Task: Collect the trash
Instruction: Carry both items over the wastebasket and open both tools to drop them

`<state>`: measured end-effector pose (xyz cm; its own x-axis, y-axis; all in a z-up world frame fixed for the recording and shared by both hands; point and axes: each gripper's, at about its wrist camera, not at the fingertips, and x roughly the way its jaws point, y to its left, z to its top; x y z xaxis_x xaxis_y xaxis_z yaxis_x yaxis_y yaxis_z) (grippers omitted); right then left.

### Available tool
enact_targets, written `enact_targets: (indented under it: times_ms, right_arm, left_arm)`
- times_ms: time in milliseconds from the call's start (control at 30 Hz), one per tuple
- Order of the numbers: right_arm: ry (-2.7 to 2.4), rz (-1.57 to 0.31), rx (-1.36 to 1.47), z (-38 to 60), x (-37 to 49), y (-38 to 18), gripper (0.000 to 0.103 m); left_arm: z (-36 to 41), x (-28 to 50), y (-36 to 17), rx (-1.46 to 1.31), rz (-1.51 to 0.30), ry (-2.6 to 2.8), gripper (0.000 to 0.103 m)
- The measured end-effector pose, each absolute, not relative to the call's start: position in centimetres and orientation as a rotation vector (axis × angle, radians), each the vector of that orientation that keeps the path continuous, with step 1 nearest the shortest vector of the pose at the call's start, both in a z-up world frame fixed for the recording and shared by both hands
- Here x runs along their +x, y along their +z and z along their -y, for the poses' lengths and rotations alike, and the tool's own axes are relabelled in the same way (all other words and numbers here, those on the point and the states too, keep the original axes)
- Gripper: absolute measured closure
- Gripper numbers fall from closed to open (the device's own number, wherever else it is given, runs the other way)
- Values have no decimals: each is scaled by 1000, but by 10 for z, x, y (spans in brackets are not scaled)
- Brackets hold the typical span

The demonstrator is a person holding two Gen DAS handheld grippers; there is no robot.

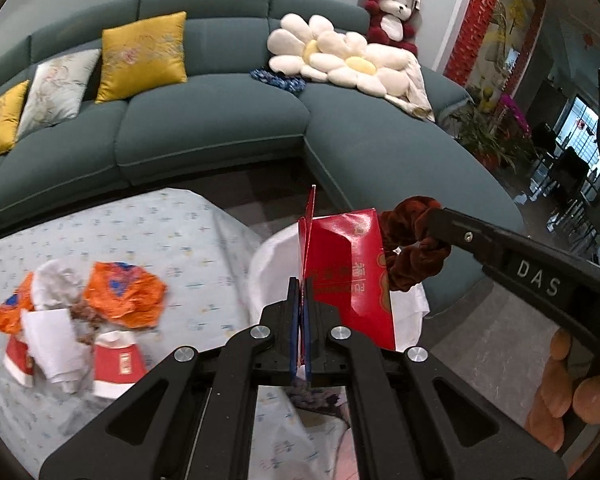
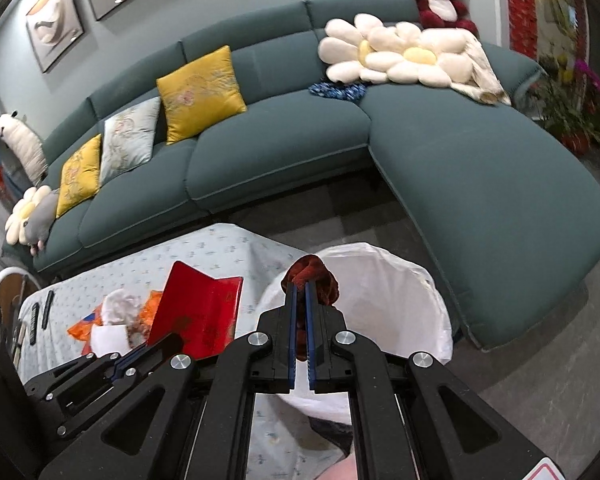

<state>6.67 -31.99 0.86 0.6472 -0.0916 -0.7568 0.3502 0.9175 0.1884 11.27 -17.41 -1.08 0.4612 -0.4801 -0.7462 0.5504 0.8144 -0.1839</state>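
Two tools clamped | left tool point(image 1: 300, 280): red envelope point(image 1: 352, 272) | right tool point(image 2: 300, 286): brown scrunchie point(image 2: 312, 276) | white-lined bin point(image 2: 400, 280) beneath

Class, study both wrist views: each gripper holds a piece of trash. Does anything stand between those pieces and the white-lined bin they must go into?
Nothing visible does. The left gripper is shut on the red envelope and the right gripper on the brown scrunchie; both hang at the open mouth of the bin, whose opening is uncovered.
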Motion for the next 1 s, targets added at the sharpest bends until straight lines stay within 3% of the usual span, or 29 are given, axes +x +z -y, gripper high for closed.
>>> enact_targets:
  times_ms: [167, 233, 300, 367, 533, 633, 833, 1000]
  right_arm:
    - [-276, -859, 355, 344, 75, -6, 98]
    - [-277, -872, 359, 350, 81, -12, 97]
    - [-281, -874, 358, 353, 85, -15, 93]
    - [-289, -866, 358, 355, 88, -14, 91]
    - [-299, -848, 350, 356, 89, -10, 68]
    - [-304, -841, 317, 349, 89, -6, 59]
    - [-312, -832, 262, 324, 84, 0, 47]
    - [-299, -838, 254, 302, 81, 2, 45]
  left_arm:
    - [202, 123, -25, 102, -921, -626, 98]
    - [210, 126, -29, 114, -927, -618, 87]
    - [216, 129, -30, 119, -925, -604, 68]
    - [218, 131, -30, 113, -916, -591, 59]
    - [219, 133, -29, 124, -905, -576, 53]
    - [211, 132, -29, 114, -905, -565, 53]
    - [181, 132, -29, 82, -911, -527, 53]
    - [152, 133, -27, 50, -911, -485, 52]
